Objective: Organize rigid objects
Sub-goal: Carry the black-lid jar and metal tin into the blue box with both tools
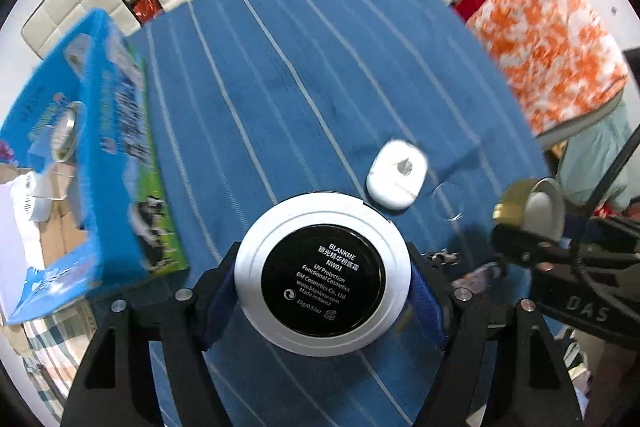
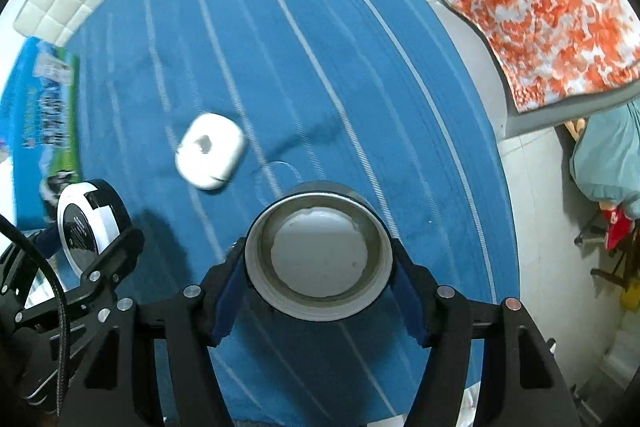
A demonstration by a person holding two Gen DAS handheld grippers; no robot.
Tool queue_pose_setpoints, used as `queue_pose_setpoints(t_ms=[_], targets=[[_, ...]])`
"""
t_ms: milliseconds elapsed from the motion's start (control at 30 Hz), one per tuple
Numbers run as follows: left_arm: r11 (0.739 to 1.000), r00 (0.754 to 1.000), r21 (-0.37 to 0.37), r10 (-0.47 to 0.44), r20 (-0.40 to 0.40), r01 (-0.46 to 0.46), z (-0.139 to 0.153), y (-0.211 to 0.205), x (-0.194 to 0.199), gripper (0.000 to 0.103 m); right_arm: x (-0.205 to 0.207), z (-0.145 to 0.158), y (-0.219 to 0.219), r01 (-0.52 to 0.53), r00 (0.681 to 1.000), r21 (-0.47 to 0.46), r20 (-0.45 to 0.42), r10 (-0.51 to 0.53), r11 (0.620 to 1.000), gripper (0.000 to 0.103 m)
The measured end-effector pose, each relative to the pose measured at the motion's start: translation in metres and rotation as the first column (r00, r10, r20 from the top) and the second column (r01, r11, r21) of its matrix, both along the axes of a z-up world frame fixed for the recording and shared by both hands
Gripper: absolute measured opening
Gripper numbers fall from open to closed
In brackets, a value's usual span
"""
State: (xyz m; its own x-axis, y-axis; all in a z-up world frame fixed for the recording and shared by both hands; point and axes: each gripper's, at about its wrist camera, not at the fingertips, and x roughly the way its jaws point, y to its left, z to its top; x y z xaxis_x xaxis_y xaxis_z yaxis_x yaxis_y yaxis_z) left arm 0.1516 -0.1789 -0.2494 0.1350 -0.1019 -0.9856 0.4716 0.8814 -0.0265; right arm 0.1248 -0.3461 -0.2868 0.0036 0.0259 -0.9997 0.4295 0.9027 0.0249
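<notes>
While both claws point down over the blue striped cloth (image 1: 304,75), the left claw (image 1: 322,283) grips a round white compact (image 1: 322,279), label side up, and the right claw (image 2: 319,259) grips a round jar (image 2: 319,255), its outside hidden. Beyond both, a blurred white case (image 1: 397,174) lies on the cloth. Left of the left claw, a blue carton (image 1: 92,131) is cut off by the edge.

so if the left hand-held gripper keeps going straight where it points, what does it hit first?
Probably bare blue striped cloth. The left hand-held gripper points down, clamped on the round compact, which would land first; depth unclear.
</notes>
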Motion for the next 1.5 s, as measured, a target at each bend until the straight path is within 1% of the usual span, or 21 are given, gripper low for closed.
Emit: queue_pose_setpoints(t_ms=[167,200,233,333,433,500,633,767,833,933,1000,1033,1100,1167,1233,1300,1367,1433,1500], targets=[[0.996,0.996,-0.071,0.055,0.074,-0.050,0.055,0.041,0.008,0.073,0.012,0.049,0.034,-0.067,0.994,0.026,0.091,0.065,0.997,0.068],[0.995,0.993,-0.075,0.070,0.093,-0.063,0.061,0.054,0.011,0.073,0.014,0.057,0.040,-0.087,0.989,0.055,0.122,0.080,0.995,0.068],[0.993,0.989,-0.083,0.092,0.112,-0.083,0.070,0.068,0.018,0.073,0.018,0.067,0.049,-0.108,0.985,0.055,0.142,0.099,0.993,0.068],[0.986,0.976,-0.096,0.151,0.155,-0.137,0.091,0.097,0.031,0.073,0.032,0.096,0.081,-0.163,0.967,0.039,0.204,0.152,0.986,0.068],[0.976,0.960,-0.110,0.206,0.190,-0.187,0.104,0.126,0.039,0.073,0.046,0.123,0.120,-0.212,0.944,0.022,0.263,0.199,0.977,0.068],[0.968,0.947,-0.120,0.242,0.210,-0.220,0.114,0.148,0.045,0.073,0.055,0.132,0.140,-0.232,0.933,0.019,0.286,0.217,0.972,0.068],[0.950,0.919,-0.125,0.309,0.244,-0.286,0.127,0.192,0.057,0.073,0.074,0.145,0.185,-0.288,0.910,0.044,0.322,0.259,0.957,0.068],[0.934,0.896,-0.129,0.357,0.263,-0.334,0.135,0.229,0.067,0.073,0.093,0.149,0.227,-0.348,0.889,0.054,0.337,0.311,0.936,0.067],[0.925,0.892,-0.128,0.378,0.247,-0.357,0.130,0.248,0.076,0.073,0.102,0.145,0.243,-0.369,0.880,0.071,0.346,0.324,0.927,0.068],[0.898,0.883,-0.145,0.436,0.173,-0.415,0.110,0.285,0.095,0.073,0.116,0.128,0.272,-0.410,0.873,0.139,0.347,0.344,0.901,0.067],[0.882,0.880,-0.148,0.464,0.104,-0.447,0.091,0.306,0.107,0.073,0.127,0.109,0.291,-0.431,0.871,0.167,0.332,0.361,0.887,0.067],[0.868,0.873,-0.156,0.484,0.055,-0.471,0.077,0.319,0.116,0.073,0.131,0.099,0.300,-0.440,0.871,0.180,0.323,0.370,0.880,0.067],[0.856,0.866,-0.148,0.500,-0.010,-0.495,0.055,0.334,0.128,0.073,0.144,0.075,0.320,-0.454,0.875,0.200,0.287,0.391,0.868,0.067],[0.856,0.866,-0.129,0.497,-0.057,-0.500,0.034,0.344,0.140,0.073,0.154,0.051,0.335,-0.459,0.880,0.241,0.253,0.401,0.855,0.068],[0.859,0.866,-0.118,0.489,-0.107,-0.499,0.015,0.349,0.151,0.073,0.163,0.031,0.349,-0.470,0.879,0.256,0.222,0.422,0.845,0.067],[0.864,0.867,-0.102,0.477,-0.144,-0.493,0.001,0.352,0.159,0.073,0.170,0.015,0.362,-0.483,0.874,0.260,0.199,0.443,0.836,0.068],[0.877,0.873,-0.069,0.461,-0.161,-0.476,-0.012,0.353,0.166,0.073,0.176,0.001,0.372,-0.489,0.872,0.276,0.183,0.454,0.828,0.068],[0.877,0.867,-0.061,0.458,-0.195,-0.477,-0.024,0.358,0.172,0.073,0.182,-0.010,0.379,-0.496,0.868,0.286,0.173,0.465,0.820,0.068],[0.868,0.851,-0.065,0.464,-0.247,-0.492,-0.034,0.363,0.178,0.073,0.190,-0.021,0.385,-0.497,0.868,0.304,0.171,0.467,0.813,0.068]])
